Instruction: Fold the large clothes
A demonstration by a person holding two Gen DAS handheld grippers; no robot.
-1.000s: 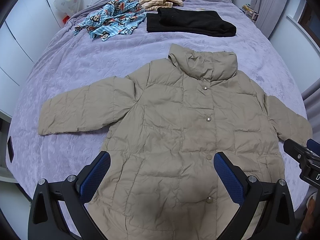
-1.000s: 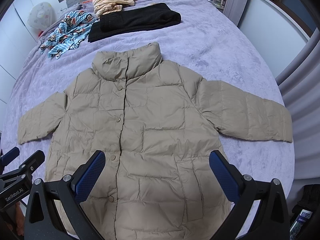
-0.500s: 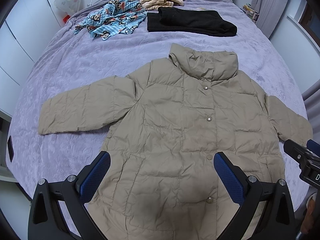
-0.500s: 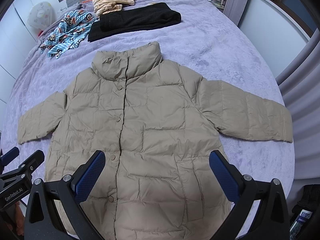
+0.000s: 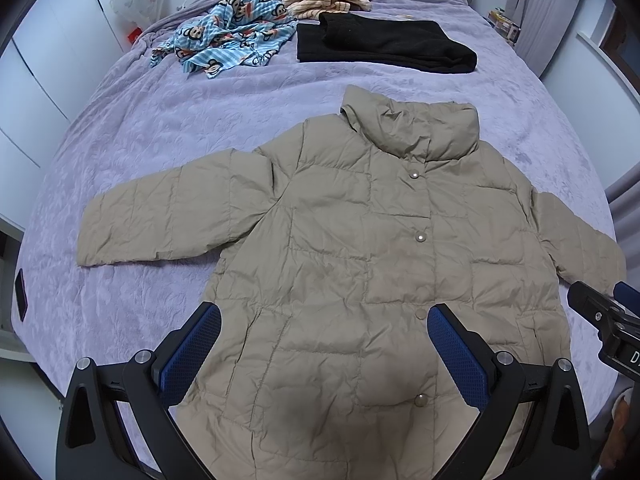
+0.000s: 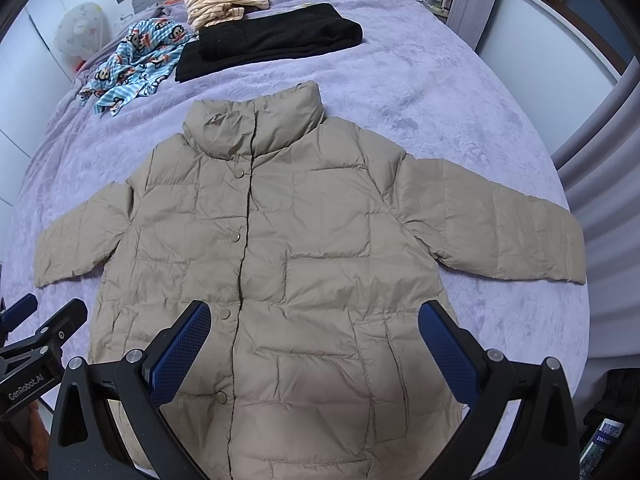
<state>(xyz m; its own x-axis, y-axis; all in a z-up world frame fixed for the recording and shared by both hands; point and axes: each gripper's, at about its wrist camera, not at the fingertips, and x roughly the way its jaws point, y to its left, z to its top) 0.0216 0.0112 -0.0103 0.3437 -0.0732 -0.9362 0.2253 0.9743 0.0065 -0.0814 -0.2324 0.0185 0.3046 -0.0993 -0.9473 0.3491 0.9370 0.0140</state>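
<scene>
Black left tongs [image 5: 324,352] and right tongs [image 6: 314,350] carry blue dimpled pads, silver screws

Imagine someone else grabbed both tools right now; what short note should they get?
Left tool: open, empty, hovering over the jacket's lower front.
Right tool: open, empty, hovering over the same hem area.
Beige puffer jacket: flat on the purple bed, snapped shut, both sleeves spread out.
Done: jacket laid out.
Left: every fold; probably start with the sleeves.

Soft even daylight, sharp focus, fisheye-bent edges.
</scene>
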